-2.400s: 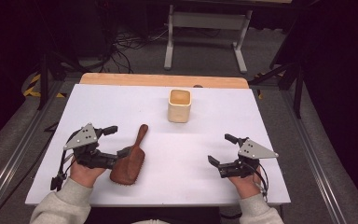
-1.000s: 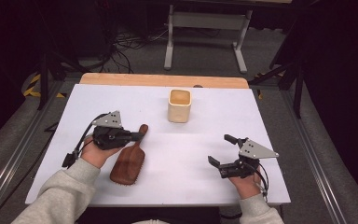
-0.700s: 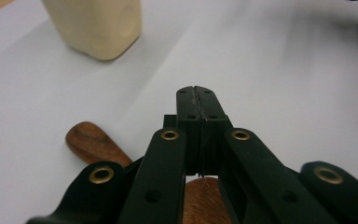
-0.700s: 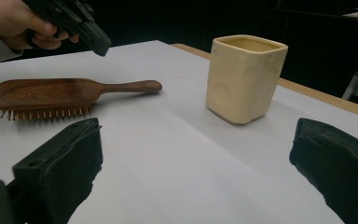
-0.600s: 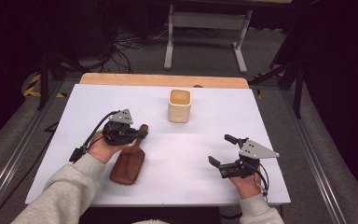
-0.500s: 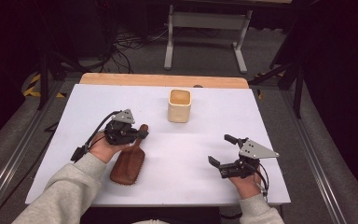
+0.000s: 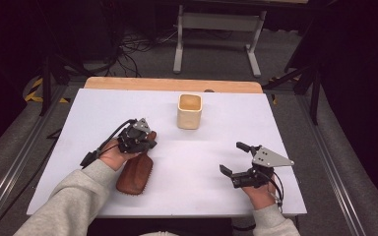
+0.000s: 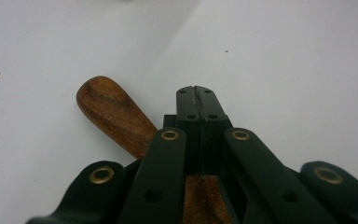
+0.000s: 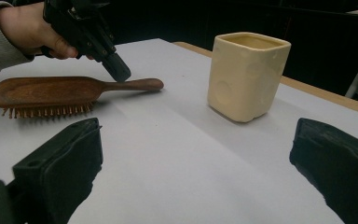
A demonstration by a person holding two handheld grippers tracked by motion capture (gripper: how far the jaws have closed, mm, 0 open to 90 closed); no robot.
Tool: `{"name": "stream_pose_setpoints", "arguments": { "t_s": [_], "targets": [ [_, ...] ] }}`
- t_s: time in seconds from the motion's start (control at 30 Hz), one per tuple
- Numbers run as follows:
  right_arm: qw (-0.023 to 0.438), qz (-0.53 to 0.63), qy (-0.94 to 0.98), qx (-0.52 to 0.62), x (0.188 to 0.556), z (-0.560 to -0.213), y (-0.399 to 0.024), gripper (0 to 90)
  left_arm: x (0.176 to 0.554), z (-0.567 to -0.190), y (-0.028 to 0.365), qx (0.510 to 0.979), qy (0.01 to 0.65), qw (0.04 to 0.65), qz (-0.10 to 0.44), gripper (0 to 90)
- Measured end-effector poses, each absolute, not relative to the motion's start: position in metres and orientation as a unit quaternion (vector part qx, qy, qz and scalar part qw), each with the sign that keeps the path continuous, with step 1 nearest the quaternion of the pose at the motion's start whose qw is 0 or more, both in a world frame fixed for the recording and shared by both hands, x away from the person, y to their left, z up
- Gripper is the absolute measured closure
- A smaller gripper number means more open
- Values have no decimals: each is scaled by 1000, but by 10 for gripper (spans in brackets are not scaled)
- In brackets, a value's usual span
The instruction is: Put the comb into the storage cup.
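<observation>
A wooden hairbrush point(image 7: 135, 173) lies bristles down on the white table point(image 7: 197, 157), its handle pointing away toward the back. My left gripper point(image 7: 146, 141) hovers over that handle, tilted down, with its jaws shut and nothing between them. In the left gripper view the closed tips point(image 8: 196, 92) sit just above the table beside the handle point(image 8: 114, 114). The right gripper view shows that tip point(image 9: 119, 73) right over the handle point(image 9: 135, 85); I cannot tell if they touch. My right gripper point(image 7: 234, 158) rests open at the right, aimed at the brush and cup.
A cream, square-sided cup point(image 7: 190, 110) stands upright at the back middle of the table, also seen in the right gripper view point(image 9: 248, 74). A wooden strip point(image 7: 172, 84) edges the table's far side. Metal stands and cables lie on the floor beyond.
My left gripper has moved from the left of the brush to above its handle and sunk toward it. The brush, the cup and the right gripper have stayed put.
</observation>
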State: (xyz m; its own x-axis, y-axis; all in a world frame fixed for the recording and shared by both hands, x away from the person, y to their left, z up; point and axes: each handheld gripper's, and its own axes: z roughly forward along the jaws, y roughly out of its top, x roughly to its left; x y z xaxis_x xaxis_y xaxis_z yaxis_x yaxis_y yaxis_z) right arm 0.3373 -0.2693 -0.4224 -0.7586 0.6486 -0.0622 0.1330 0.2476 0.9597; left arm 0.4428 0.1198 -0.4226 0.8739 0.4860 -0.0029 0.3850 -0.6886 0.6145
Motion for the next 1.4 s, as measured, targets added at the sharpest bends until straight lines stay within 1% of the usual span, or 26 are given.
{"name": "stream_pose_setpoints", "arguments": {
  "t_s": [0.27,0.57,1.03,1.4],
  "targets": [
    [230,557,755,259,337,-423,-269,27,447,-429,115,929,235,273,80,900],
    [229,558,754,260,338,-423,-269,28,450,-432,114,934,239,251,84,900],
    [228,559,754,260,338,-423,-270,27,453,-434,130,941,256,206,82,900],
    [227,558,755,260,338,-423,-269,28,451,-436,145,939,271,198,70,900]
  ]
}}
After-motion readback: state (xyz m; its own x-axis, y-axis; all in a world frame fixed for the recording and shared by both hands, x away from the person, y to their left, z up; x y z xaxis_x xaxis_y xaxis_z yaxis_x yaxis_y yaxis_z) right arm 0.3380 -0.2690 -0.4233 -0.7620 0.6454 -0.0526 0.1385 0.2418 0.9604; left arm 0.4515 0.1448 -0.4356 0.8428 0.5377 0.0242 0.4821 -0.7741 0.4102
